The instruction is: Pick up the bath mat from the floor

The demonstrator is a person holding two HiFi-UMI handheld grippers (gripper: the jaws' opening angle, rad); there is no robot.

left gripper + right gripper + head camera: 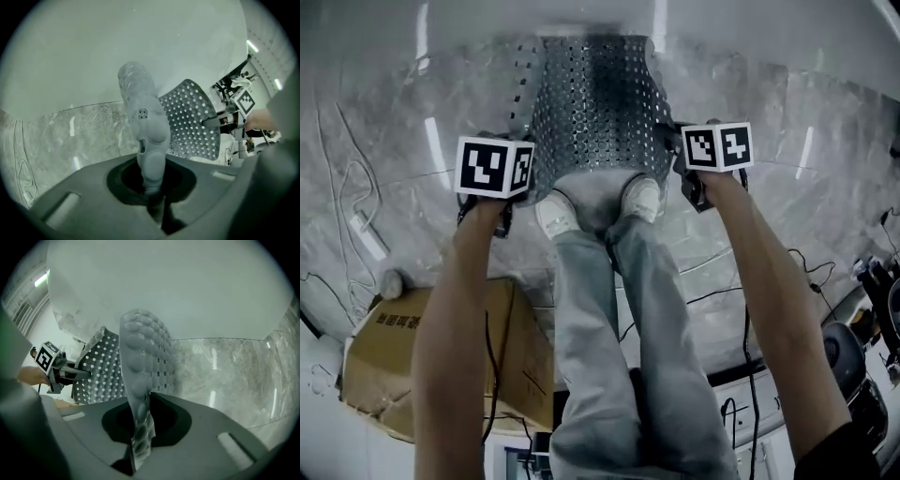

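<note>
The bath mat is a grey rubber sheet full of small holes. It hangs off the floor in front of my shoes, stretched between both grippers. My left gripper is shut on the mat's left edge, and in the left gripper view a fold of the bath mat rises out of the closed jaws. My right gripper is shut on the right edge, and the studded underside of the mat stands up from its jaws. Each gripper view shows the other gripper across the sheet.
The floor is grey marble tile, and a white curved wall or tub runs beyond the mat. A cardboard box sits at my left, with a power strip and cables nearby. Dark equipment and cables lie at the right.
</note>
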